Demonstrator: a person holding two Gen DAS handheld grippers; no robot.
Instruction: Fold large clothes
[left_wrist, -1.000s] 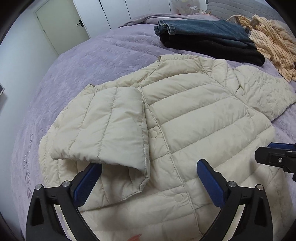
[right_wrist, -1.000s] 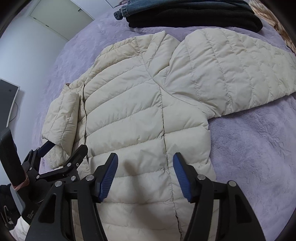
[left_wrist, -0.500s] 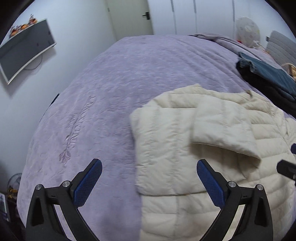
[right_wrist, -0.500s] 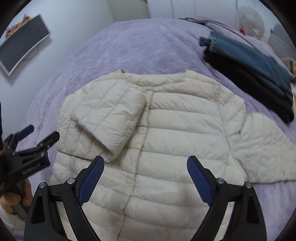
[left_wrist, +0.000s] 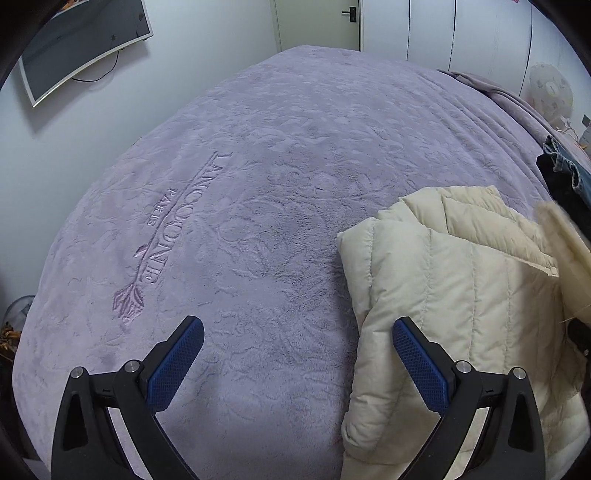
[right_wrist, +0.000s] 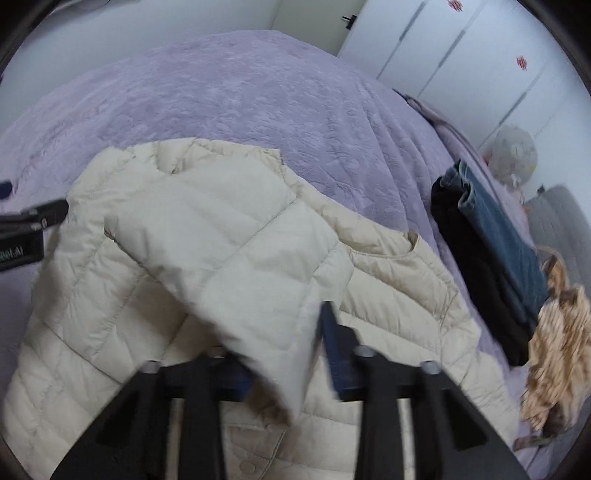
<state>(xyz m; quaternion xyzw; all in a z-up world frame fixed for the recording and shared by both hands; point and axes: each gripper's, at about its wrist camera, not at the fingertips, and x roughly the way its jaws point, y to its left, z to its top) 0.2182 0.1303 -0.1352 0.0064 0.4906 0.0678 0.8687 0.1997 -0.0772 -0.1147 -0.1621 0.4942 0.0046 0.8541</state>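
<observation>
A cream quilted puffer jacket (left_wrist: 461, 295) lies on a purple bedspread (left_wrist: 258, 184). My left gripper (left_wrist: 295, 354) is open and empty, hovering over the bedspread just left of the jacket's edge. In the right wrist view the jacket (right_wrist: 388, 295) spreads across the bed. My right gripper (right_wrist: 284, 350) is shut on the jacket's sleeve (right_wrist: 229, 251), which hangs lifted over the jacket body and hides the left finger. The left gripper's black body (right_wrist: 29, 229) shows at the left edge.
Folded jeans (right_wrist: 498, 240) on a black garment (right_wrist: 472, 266) lie at the right of the bed, beside a striped tan garment (right_wrist: 561, 332). A wall-mounted screen (left_wrist: 85, 40), a door (left_wrist: 317, 22) and white wardrobes (right_wrist: 461, 51) surround the bed.
My right gripper has closed on the folded sleeve and lifted it. My left gripper has swung further left, off the jacket, over bare bedspread.
</observation>
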